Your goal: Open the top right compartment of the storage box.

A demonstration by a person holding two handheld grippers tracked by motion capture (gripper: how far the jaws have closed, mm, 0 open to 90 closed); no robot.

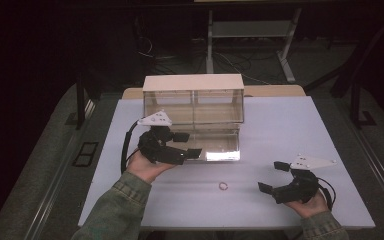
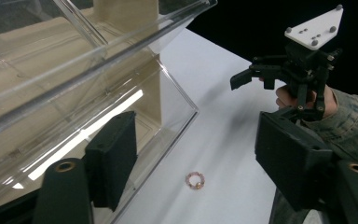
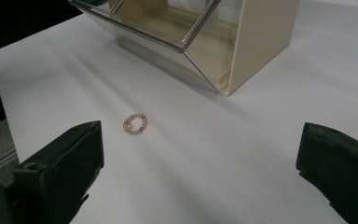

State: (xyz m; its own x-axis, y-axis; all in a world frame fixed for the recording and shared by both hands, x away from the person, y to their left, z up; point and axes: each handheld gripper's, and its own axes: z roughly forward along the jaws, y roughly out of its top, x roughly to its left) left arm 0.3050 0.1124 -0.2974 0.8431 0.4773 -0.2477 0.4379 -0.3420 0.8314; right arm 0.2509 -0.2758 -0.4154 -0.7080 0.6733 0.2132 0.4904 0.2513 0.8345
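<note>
A small pink bead ring (image 1: 223, 186) lies flat on the white table (image 1: 280, 125), between my two grippers. It also shows in the left gripper view as the bead ring (image 2: 195, 180) and in the right gripper view as the bead ring (image 3: 135, 123). Behind it stands a clear box (image 1: 192, 100) with a cream top and a clear front flap (image 1: 215, 145) tilted out and down. My left gripper (image 1: 189, 144) is open at that flap; in its own view one jaw lies over the clear flap (image 2: 168, 107). My right gripper (image 1: 272, 176) is open and empty, right of the ring.
The box has two compartments side by side, and its cream side wall (image 3: 261, 42) faces the right gripper. Both sleeves come in over the table's near edge. Dark floor, cables and a metal frame (image 1: 250, 30) lie beyond the table.
</note>
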